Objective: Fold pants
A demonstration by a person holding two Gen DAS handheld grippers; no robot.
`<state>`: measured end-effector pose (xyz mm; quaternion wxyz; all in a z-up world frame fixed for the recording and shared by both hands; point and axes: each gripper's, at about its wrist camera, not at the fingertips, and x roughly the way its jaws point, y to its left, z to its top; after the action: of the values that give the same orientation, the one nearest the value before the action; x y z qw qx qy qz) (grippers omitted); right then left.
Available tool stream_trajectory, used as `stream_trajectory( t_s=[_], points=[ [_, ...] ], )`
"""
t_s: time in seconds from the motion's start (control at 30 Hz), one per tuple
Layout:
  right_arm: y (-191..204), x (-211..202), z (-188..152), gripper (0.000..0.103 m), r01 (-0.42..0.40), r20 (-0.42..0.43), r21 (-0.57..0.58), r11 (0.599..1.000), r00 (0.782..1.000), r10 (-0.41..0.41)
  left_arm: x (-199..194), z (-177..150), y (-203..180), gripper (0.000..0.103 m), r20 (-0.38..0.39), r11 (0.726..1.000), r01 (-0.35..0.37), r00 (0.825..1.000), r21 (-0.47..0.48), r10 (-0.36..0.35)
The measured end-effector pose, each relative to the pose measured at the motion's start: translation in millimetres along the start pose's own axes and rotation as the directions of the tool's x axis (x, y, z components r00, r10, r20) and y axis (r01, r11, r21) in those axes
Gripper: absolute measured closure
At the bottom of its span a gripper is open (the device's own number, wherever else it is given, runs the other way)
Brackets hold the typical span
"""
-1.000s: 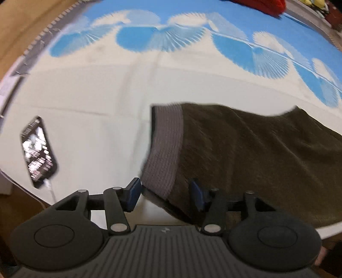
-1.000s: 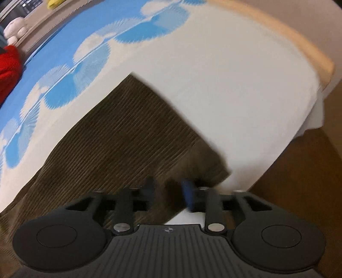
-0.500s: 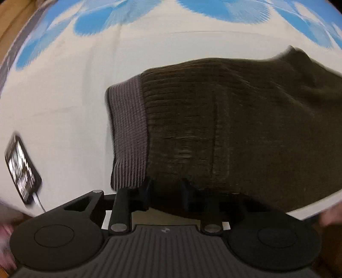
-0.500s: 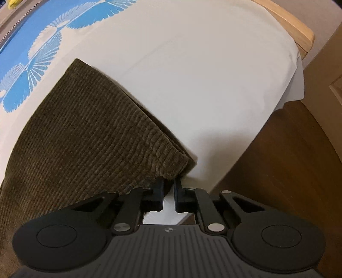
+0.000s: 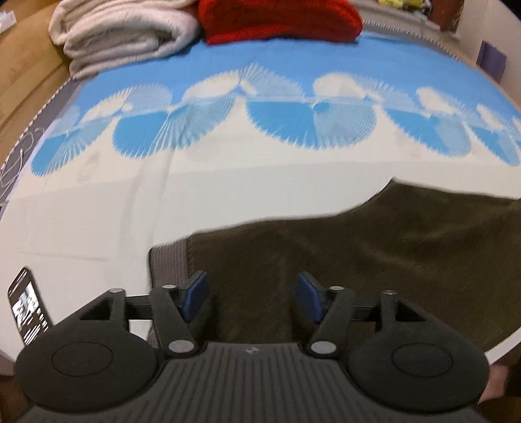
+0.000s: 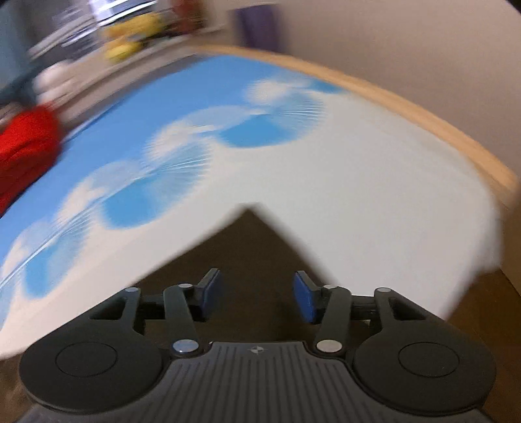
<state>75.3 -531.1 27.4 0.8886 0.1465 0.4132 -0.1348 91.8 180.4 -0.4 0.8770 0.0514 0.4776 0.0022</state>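
Dark olive corduroy pants [image 5: 374, 250] lie flat near the bed's front edge, their grey ribbed waistband [image 5: 167, 263] to the left. My left gripper [image 5: 249, 296] is open above the waist end, its blue pads apart and holding nothing. In the right wrist view the pants' leg end [image 6: 250, 247] shows as a blurred dark corner. My right gripper [image 6: 257, 296] is open over that end, with nothing between its pads.
The bed has a white and blue fan-patterned cover [image 5: 260, 107]. A phone [image 5: 27, 307] lies at the front left. Folded white blankets [image 5: 120, 29] and a red bundle [image 5: 280, 18] sit at the far side. A wooden bed frame [image 6: 423, 110] runs along the right.
Both grippers were shut on the pants half a second ago; both have now opened, let go and drawn back. The pants lie flat on the bed.
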Motion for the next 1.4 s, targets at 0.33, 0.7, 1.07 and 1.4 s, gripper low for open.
stream_trajectory(
  t_s=[0.33, 0.7, 1.07, 1.4],
  points=[
    [194, 1, -6, 0.052, -0.38, 0.082, -0.321, 0.868, 0.901, 0.425, -7, 28, -62, 0.027, 0.131, 0.999, 0.007, 0.991, 0.052, -0.014],
    [365, 30, -64, 0.053, -0.544, -0.196, -0.514, 0.663, 0.827, 0.527, 12, 46, -72, 0.028, 0.084, 1.0, 0.022, 0.996, 0.019, -0.023],
    [449, 80, -128, 0.053, -0.685, -0.516, -0.5, 0.531, 0.727, 0.452, 31, 42, -41, 0.032, -0.044, 0.997, 0.051, 0.998, -0.05, -0.053],
    [476, 108, -122, 0.098, -0.71, -0.492, -0.475, 0.52, 0.704, 0.512, 38, 34, -4, 0.032, -0.071, 0.995, -0.001, 0.997, -0.096, -0.006]
  ],
)
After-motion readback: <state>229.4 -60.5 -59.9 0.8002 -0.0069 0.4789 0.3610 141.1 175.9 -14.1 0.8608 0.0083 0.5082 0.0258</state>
